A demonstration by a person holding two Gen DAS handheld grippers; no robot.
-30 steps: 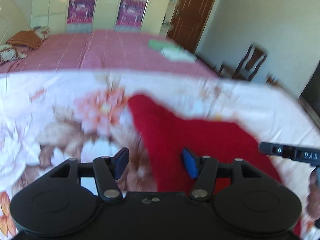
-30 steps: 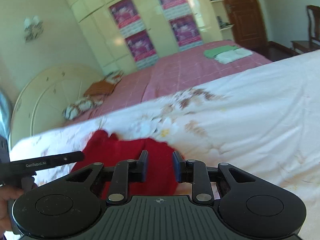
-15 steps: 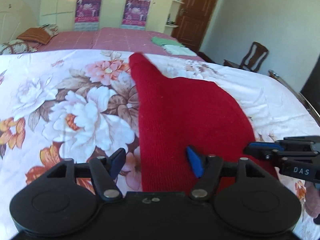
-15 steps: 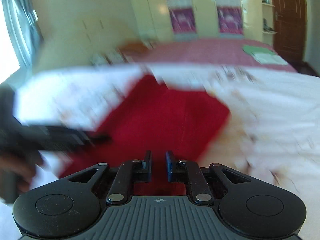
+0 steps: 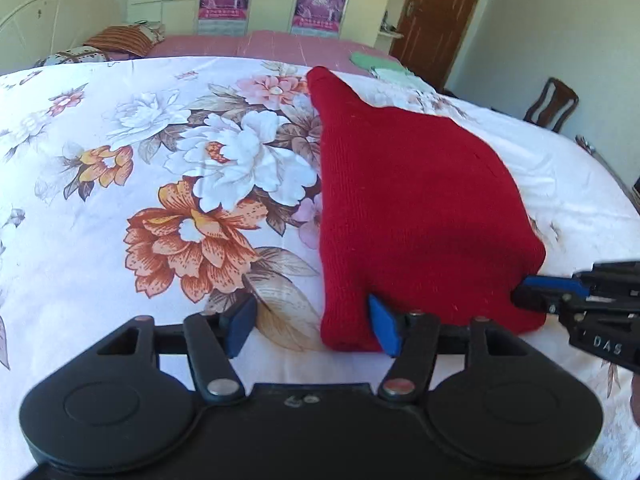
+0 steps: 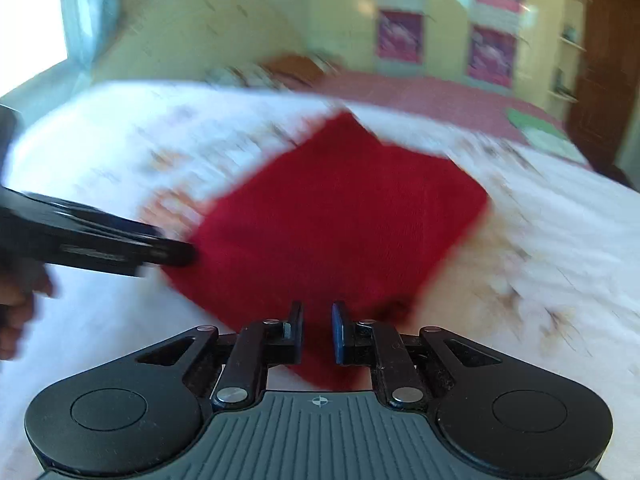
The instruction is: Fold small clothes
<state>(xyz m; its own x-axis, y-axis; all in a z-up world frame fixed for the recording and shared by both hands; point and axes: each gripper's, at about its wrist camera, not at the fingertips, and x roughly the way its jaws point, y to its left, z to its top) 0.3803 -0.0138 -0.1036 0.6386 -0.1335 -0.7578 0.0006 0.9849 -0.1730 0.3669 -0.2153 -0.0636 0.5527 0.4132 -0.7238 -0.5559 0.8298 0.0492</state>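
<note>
A red knitted garment (image 5: 408, 208) lies flat on the floral bedsheet (image 5: 140, 184); one narrow part stretches toward the far side. My left gripper (image 5: 312, 328) is open, jaws wide apart, at the garment's near left corner, which lies between the pads. My right gripper (image 6: 316, 332) is slightly open over the garment's (image 6: 336, 216) near corner, holding nothing; its view is blurred. It also shows in the left wrist view (image 5: 532, 292) at the garment's near right corner. The left gripper shows in the right wrist view (image 6: 176, 254) at the garment's left edge.
Beyond the floral sheet is a second bed with a pink cover (image 5: 260, 44), pillows (image 5: 116, 40) and folded green and white cloths (image 5: 380, 66). A wooden chair (image 5: 552, 104) and a brown door (image 5: 436, 16) are at the right. Wardrobes with posters line the back wall.
Both grippers have come down lower and nearer to the garment's near edge. The right gripper has swung to the right, and its view stays blurred. The garment now lies flat.
</note>
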